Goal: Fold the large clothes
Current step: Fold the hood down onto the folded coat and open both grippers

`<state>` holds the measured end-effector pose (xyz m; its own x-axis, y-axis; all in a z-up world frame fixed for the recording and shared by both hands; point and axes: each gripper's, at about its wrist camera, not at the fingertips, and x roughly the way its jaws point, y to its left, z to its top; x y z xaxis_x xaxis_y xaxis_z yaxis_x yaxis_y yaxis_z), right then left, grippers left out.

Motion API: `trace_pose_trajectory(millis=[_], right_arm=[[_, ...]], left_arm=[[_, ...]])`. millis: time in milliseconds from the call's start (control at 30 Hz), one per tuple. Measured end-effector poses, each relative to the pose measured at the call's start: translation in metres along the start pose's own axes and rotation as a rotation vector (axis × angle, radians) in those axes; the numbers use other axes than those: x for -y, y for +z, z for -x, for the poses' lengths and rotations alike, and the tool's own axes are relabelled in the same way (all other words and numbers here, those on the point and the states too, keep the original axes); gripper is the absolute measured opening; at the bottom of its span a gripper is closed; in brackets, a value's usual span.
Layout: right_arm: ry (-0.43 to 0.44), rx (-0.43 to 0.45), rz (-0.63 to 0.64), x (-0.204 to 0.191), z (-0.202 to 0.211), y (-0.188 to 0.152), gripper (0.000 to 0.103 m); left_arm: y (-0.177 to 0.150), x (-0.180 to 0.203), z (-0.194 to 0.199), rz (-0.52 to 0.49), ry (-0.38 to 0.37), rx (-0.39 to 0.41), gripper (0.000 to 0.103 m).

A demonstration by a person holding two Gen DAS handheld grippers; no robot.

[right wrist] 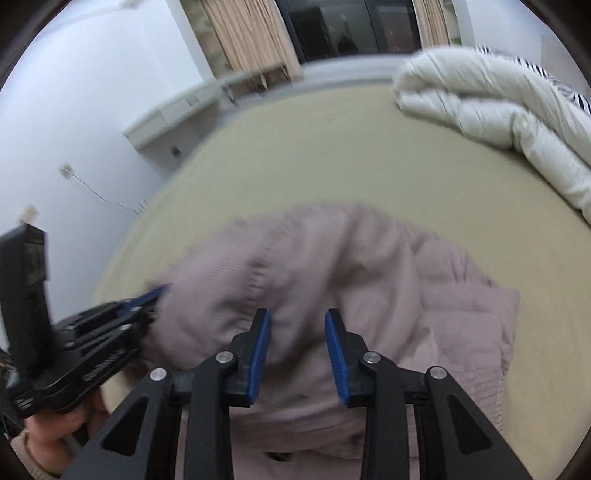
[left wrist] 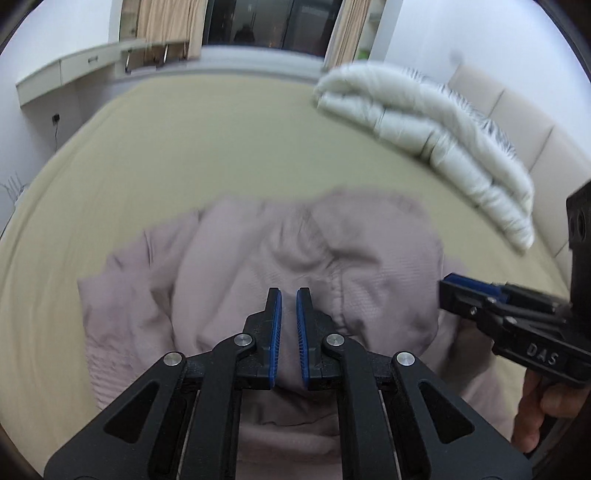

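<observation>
A large mauve-pink knit garment lies crumpled on the beige bed; it also shows in the right wrist view. My left gripper hovers over the garment's near part, jaws a narrow gap apart with nothing between them. It shows at the left in the right wrist view. My right gripper is open and empty above the garment. It shows at the right edge in the left wrist view, beside the garment's right side.
A folded white duvet lies on the bed's far right, also in the right wrist view. A padded headboard stands behind it. A wall desk and curtained window lie beyond the bed.
</observation>
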<state>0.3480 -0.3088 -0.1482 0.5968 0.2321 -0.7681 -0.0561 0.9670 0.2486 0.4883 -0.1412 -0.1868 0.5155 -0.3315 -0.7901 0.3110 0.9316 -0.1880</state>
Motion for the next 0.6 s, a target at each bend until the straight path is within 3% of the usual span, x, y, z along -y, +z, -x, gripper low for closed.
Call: trace_pose_trajectory(millis=[67, 200, 300, 433, 500, 600], right_arm=[[-0.045, -0.102, -0.03, 0.021, -0.03, -0.025, 0.022], [-0.02, -0.07, 0.006, 0.035, -0.036, -0.049, 0.017], [-0.027, -0.061, -0.019, 0.035, -0.019, -0.033, 0.016], [0.031, 0.112, -0.051, 0.028, 0.033, -0.004, 0.025], [0.08, 0.139, -0.05, 0.02, 0.039, 0.013, 0.029], [0.057, 0.099, 0.036, -0.002, 0.012, 0.027, 0.029]], left_arm=[[-0.023, -0.009, -0.023, 0.028, -0.02, -0.058, 0.007], [-0.044, -0.008, -0.043, 0.047, -0.025, -0.075, 0.007], [-0.035, -0.009, -0.029, 0.076, -0.058, -0.063, 0.007], [-0.034, -0.007, 0.006, 0.09, -0.072, 0.054, 0.007], [-0.033, -0.005, -0.005, 0.095, -0.088, 0.01, 0.007], [-0.039, -0.007, -0.029, 0.107, -0.079, -0.03, 0.007]])
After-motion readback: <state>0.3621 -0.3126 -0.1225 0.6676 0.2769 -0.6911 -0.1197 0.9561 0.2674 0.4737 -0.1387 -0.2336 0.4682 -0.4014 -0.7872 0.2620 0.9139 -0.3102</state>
